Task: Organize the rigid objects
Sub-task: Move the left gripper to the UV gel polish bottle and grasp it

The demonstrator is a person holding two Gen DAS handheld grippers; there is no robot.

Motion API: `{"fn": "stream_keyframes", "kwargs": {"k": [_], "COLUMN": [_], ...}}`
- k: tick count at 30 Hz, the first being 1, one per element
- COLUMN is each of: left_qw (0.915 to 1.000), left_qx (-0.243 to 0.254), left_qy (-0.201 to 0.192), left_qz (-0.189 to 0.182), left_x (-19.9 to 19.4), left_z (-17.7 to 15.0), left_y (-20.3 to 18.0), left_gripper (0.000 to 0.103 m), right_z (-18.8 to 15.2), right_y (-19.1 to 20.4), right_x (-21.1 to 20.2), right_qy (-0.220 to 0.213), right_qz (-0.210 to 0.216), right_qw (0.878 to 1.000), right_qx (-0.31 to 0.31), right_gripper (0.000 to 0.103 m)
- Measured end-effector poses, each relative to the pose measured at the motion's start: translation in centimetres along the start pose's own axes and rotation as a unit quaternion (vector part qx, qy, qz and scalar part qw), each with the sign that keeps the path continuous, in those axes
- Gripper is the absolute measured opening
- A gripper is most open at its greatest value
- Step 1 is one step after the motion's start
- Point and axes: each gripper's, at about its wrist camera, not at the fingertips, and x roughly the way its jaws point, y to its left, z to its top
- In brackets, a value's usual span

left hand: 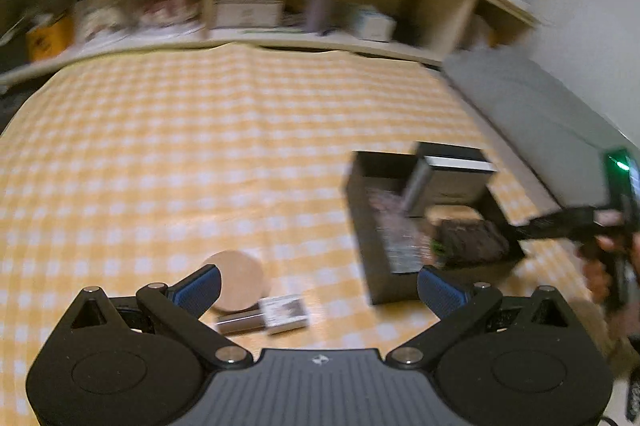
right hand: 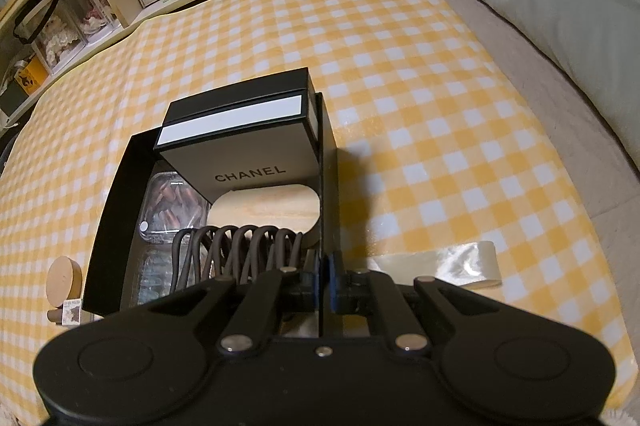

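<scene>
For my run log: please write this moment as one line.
left gripper open, empty | right gripper shut on black cardboard box wall

On a yellow checked cloth (right hand: 400, 73), the right gripper (right hand: 323, 280) pinches the right wall of an open black box (right hand: 116, 201). Inside sit a white Chanel box (right hand: 240, 149), a wooden oval piece (right hand: 268, 209), a dark claw hair clip (right hand: 236, 250) and a clear case (right hand: 172, 205); a wooden disc (right hand: 62, 284) rests just outside, left

My left tongs (left hand: 318, 284) tilt downward, spread wide, with nothing between the blue pads (left hand: 200, 286). My right tongs (right hand: 323, 280) slant steeply down, pinched closed on a thin black wall (right hand: 326, 185).
</scene>
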Motion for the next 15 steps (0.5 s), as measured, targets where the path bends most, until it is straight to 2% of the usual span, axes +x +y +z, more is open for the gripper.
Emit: {"fn": "stream_keyframes", "kwargs": {"k": [2, 7, 12, 15], "left_qw": [0.9995, 0.9956, 0.9913, 0.987], "left_qx": [-0.017, -0.061, -0.095, -0.129], "left_qy": [0.007, 0.026, 0.043, 0.062], "left_qz": [0.027, 0.066, 0.08, 0.074], "left_x": [0.8, 2.8, 4.6, 6.1], "left_z": [-0.2, -0.3, -0.6, -1.1], "left_y": [1.1, 3.3, 4.3, 4.8], "left_gripper": [0.103, 0.103, 0.103, 0.103], "right_z": [0.0, 0.0, 0.0, 0.0], "right_y": [0.0, 0.0, 0.0, 0.0], "right_x": [0.0, 0.1, 0.1, 0.1], "right_qy": [0.0, 0.0, 0.0, 0.0], "right_qz": [-0.001, -0.001, -0.002, -0.002], "right_qw": [1.0, 1.0, 1.0, 1.0], "right_qx": [-0.001, -0.004, -0.004, -0.004], "right_gripper": [0.005, 0.005, 0.005, 0.005]}}
